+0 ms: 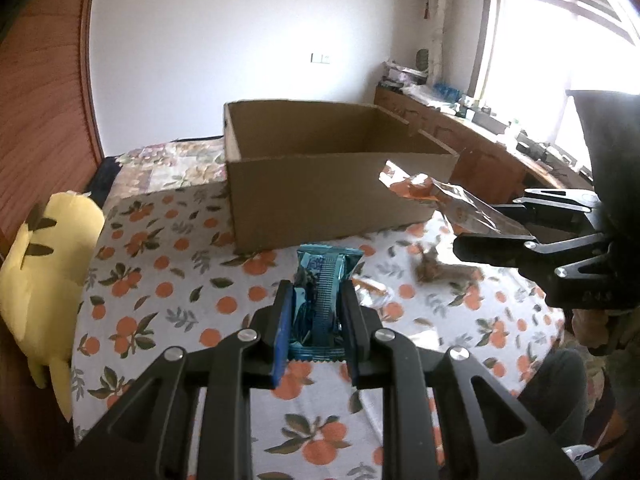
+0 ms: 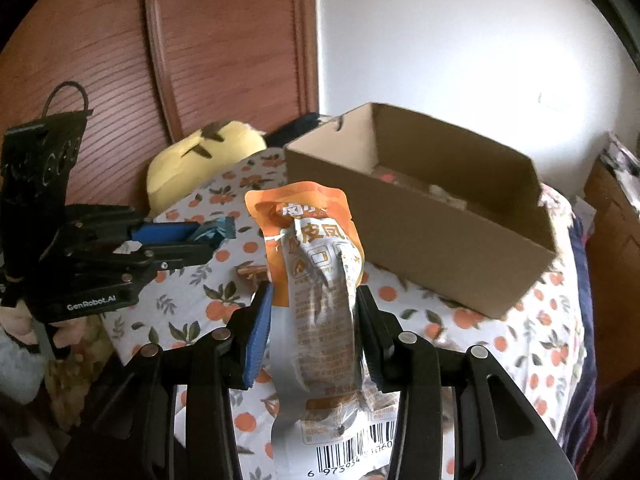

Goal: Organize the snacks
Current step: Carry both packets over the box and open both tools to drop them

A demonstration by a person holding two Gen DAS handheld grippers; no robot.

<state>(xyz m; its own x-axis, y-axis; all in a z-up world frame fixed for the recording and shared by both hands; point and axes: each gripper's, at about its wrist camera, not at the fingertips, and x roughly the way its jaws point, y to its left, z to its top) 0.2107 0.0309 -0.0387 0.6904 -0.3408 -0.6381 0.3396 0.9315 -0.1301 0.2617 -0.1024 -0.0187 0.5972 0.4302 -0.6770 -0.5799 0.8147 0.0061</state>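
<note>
left tool [image 1: 316, 300]: clamped on blue snack packet [image 1: 320, 280]
right tool [image 2: 314, 312]: gripping orange-grey pouch [image 2: 320, 280]
cardboard box [image 1: 320, 196]: open, on orange-print desk [image 1: 180, 280]

I'm looking at a lived-in home room, orange-print cloth [image 1: 168, 280] over the desk, yellow plush toy [image 1: 48, 280] at the left edge, wooden door [image 2: 224, 40] upper left, cluttered wooden cabinets [image 1: 460, 128] under a bright window [image 1: 540, 48] upper right.

Both grippers, left gripper [image 1: 316, 316] and right gripper [image 2: 314, 320], are black with blue pads [image 2: 258, 340], round silver screws [image 2: 407, 337] and white "GenRobot.AI" lettering [image 2: 91, 303].
</note>
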